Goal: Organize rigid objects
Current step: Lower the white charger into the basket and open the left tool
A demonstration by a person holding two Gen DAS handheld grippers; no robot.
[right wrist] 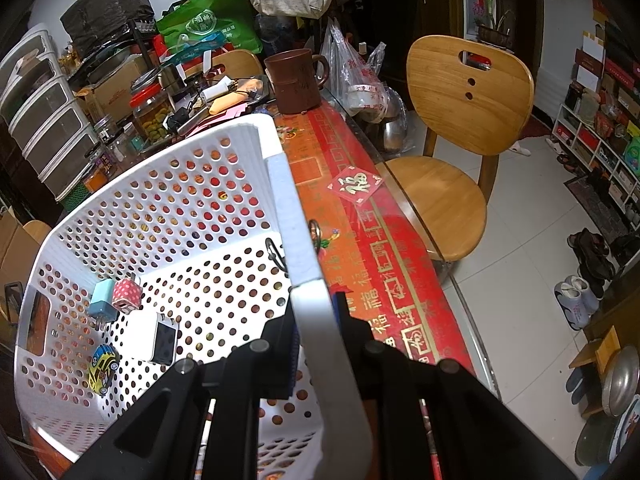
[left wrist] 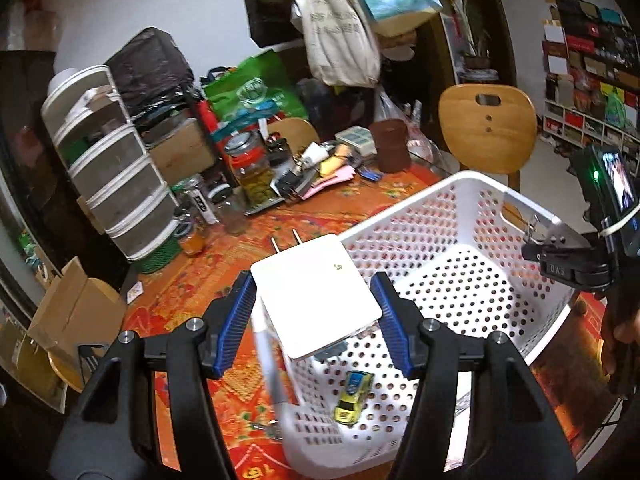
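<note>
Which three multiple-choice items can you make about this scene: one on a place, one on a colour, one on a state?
1. Where is the yellow toy car?
A. on the chair
B. inside the white basket
C. on the tablecloth

2. What colour is the mug on the table?
A. brown
B. green
C. white

3. What is the right claw doing?
A. hanging open in the air
B. gripping the mug
C. shut on the basket rim

Answers:
1 B: the yellow toy car lies on the perforated floor of the white basket.
2 A: the mug is brown.
3 C: the right claw has the basket rim between its fingers.
</note>
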